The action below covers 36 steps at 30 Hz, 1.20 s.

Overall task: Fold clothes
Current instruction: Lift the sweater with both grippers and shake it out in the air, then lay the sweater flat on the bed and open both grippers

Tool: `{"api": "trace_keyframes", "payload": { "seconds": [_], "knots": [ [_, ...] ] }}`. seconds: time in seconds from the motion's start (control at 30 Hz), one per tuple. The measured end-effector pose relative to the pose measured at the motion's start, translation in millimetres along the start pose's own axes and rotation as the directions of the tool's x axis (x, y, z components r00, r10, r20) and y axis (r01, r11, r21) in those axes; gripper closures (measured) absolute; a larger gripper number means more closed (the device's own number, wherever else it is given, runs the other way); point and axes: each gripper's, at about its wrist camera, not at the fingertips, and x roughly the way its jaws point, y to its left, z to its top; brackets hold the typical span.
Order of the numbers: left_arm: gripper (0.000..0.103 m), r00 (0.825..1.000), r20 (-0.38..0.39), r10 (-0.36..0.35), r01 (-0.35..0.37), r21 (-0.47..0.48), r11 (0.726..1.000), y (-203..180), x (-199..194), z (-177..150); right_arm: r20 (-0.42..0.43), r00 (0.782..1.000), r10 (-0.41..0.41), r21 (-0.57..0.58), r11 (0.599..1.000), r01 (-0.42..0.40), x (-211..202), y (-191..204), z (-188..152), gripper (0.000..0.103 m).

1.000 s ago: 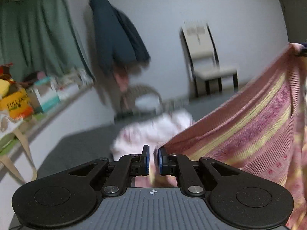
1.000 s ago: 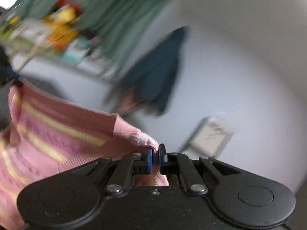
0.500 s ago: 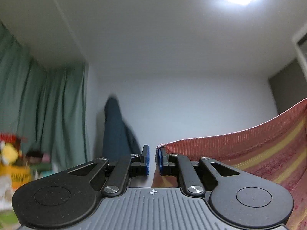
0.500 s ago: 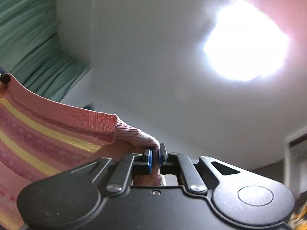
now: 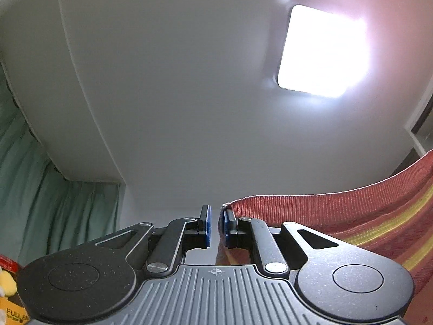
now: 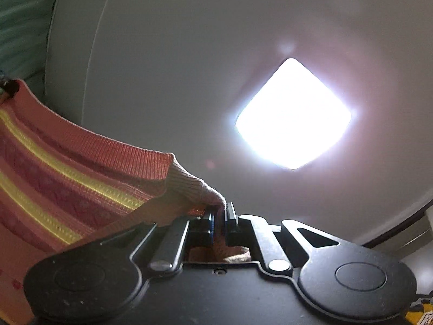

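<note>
A pink-red knit sweater (image 5: 351, 216) with yellow stripes hangs stretched between my two grippers, its ribbed hem taut. My left gripper (image 5: 215, 226) points up at the ceiling. It pinches one hem corner against its right pad, and a thin slit shows between the pads. In the right wrist view the sweater (image 6: 67, 178) runs off to the left. My right gripper (image 6: 219, 218), also aimed upward, is shut on a bunched pale corner of it. The lower part of the sweater is hidden below both views.
A bright square ceiling light (image 5: 322, 51) fills the upper right, and it also glares in the right wrist view (image 6: 292, 113). Green curtains (image 5: 54, 211) hang at the left. A yellow box (image 5: 10, 314) peeks in at the bottom left corner.
Both grippers have swung upward, from facing the room with its chair and hanging coat to facing the ceiling. The sweater rose with them. Both grips stay the same.
</note>
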Motion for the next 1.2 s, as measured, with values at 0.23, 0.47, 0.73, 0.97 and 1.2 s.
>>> {"api": "trace_keyframes", "payload": {
  "seconds": [0.23,0.47,0.73,0.97,1.2],
  "knots": [
    [0.094,0.956,-0.293,-0.005,0.038,0.107,0.994,-59.5,94.9,-125.6,-0.36,0.917,0.174,-0.07,0.975,-0.213,76.0,86.6,-168.6,0.095],
    [0.094,0.693,-0.72,0.04,0.13,0.179,0.975,-135.0,166.5,-404.4,-0.732,0.602,0.318,-0.021,0.873,-0.487,101.5,228.4,-419.2,0.096],
    [0.094,0.312,-0.947,0.072,0.116,0.113,0.987,-202.8,160.6,-636.9,-0.904,0.235,0.358,0.156,0.786,-0.598,88.1,340.8,-577.8,0.096],
    [0.094,0.234,-0.972,-0.015,0.185,0.03,0.982,-226.7,153.9,-683.1,-0.907,0.102,0.409,0.308,0.809,-0.501,110.8,329.9,-614.3,0.089],
    [0.026,0.169,-0.967,-0.192,0.149,-0.168,0.975,-167.9,174.7,-623.9,-0.865,0.107,0.49,0.43,0.835,-0.344,103.1,267.2,-562.6,0.037]
  ]
}}
